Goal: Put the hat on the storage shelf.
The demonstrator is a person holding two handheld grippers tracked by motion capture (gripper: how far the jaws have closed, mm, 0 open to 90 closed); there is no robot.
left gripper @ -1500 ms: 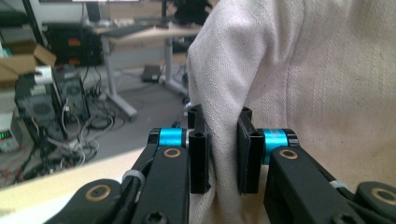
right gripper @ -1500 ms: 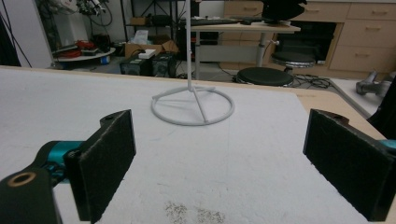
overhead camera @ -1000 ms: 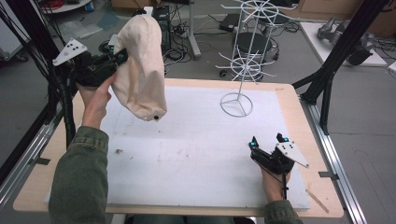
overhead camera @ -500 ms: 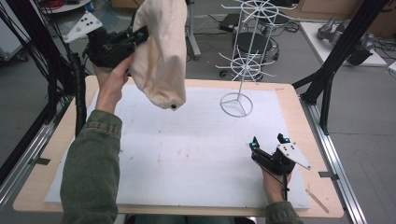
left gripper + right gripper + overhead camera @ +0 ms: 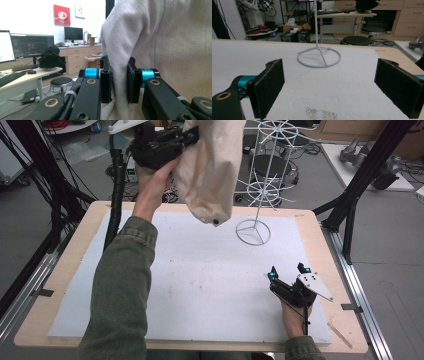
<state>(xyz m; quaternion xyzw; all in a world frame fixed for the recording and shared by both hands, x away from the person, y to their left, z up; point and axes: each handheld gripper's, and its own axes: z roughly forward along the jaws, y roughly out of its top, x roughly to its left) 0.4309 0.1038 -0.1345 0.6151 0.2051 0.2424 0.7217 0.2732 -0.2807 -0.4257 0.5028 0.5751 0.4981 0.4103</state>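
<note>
With the left claw [image 5: 117, 80] pinching the cream cloth bag [image 5: 212, 165] aloft beside the wire rack [image 5: 267, 175], guide it steadily onto a prong while the right claw [image 5: 288, 271] rests spread on the table [image 5: 65, 265]

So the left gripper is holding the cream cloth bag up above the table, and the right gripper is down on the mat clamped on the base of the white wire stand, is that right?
Not quite. The right gripper is not clamped on the white wire stand: the right gripper view shows its jaws wide open with bare mat between them, the stand's ring base farther off. The left gripper does hold the cream cloth bag above the table.
</note>
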